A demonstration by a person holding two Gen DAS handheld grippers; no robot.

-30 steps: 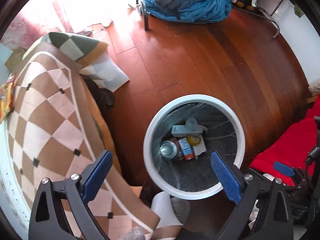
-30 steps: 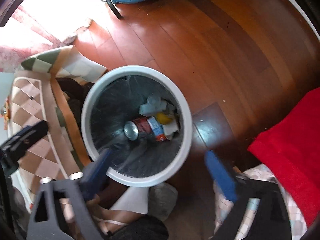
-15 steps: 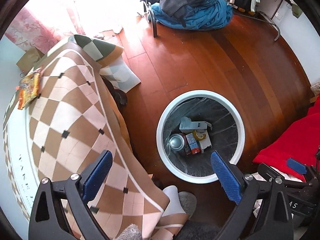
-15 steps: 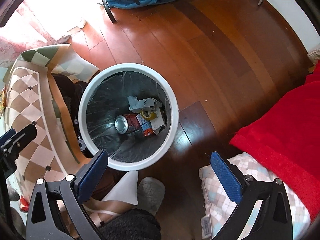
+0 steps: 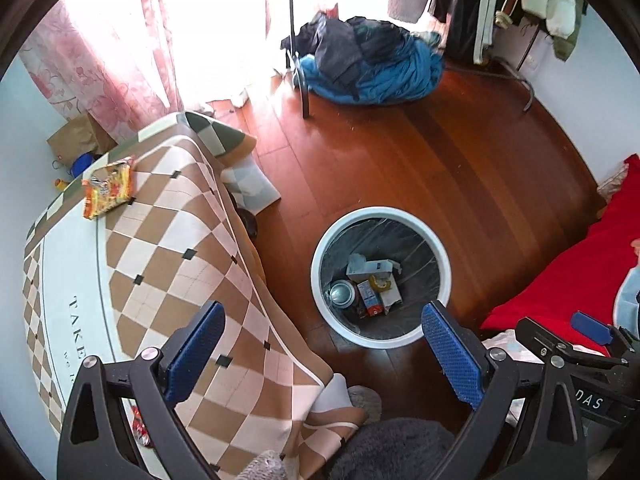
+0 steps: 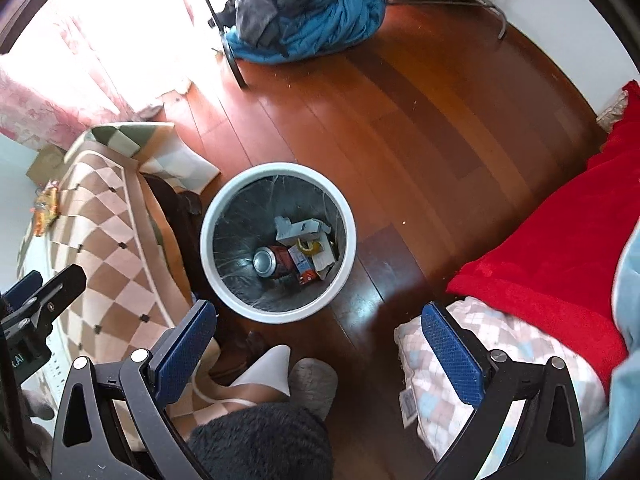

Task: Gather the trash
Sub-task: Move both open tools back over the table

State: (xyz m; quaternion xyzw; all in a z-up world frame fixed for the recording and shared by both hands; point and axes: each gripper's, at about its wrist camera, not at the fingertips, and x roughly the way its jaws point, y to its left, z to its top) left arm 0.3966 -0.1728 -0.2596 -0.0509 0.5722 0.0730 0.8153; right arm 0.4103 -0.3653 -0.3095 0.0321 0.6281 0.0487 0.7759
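A white round trash bin (image 5: pixel 320 280) with a dark liner stands on the wooden floor; it also shows in the right wrist view (image 6: pixel 208 256). Inside lie a metal can (image 5: pixel 342 293), a small red carton (image 5: pixel 370 300) and a white box (image 5: pixel 368 266). An orange snack wrapper (image 5: pixel 107 190) lies on the checkered tablecloth at the left; it also shows in the right wrist view (image 6: pixel 46 210). My left gripper (image 5: pixel 322 354) is open and empty, high above the bin. My right gripper (image 6: pixel 318 354) is open and empty, also above it.
The table under a brown checkered cloth (image 5: pixel 160 264) fills the left. A red blanket (image 6: pixel 560 248) and checkered pillow (image 6: pixel 448 344) lie at the right. A blue clothes heap (image 5: pixel 372 68) and a rack leg (image 5: pixel 304 100) stand at the back. Slippered feet (image 6: pixel 312 380) are below.
Both grippers have risen and pulled back from the bin, which looks smaller now. More of the table and the orange wrapper have come into view. Both stay open.
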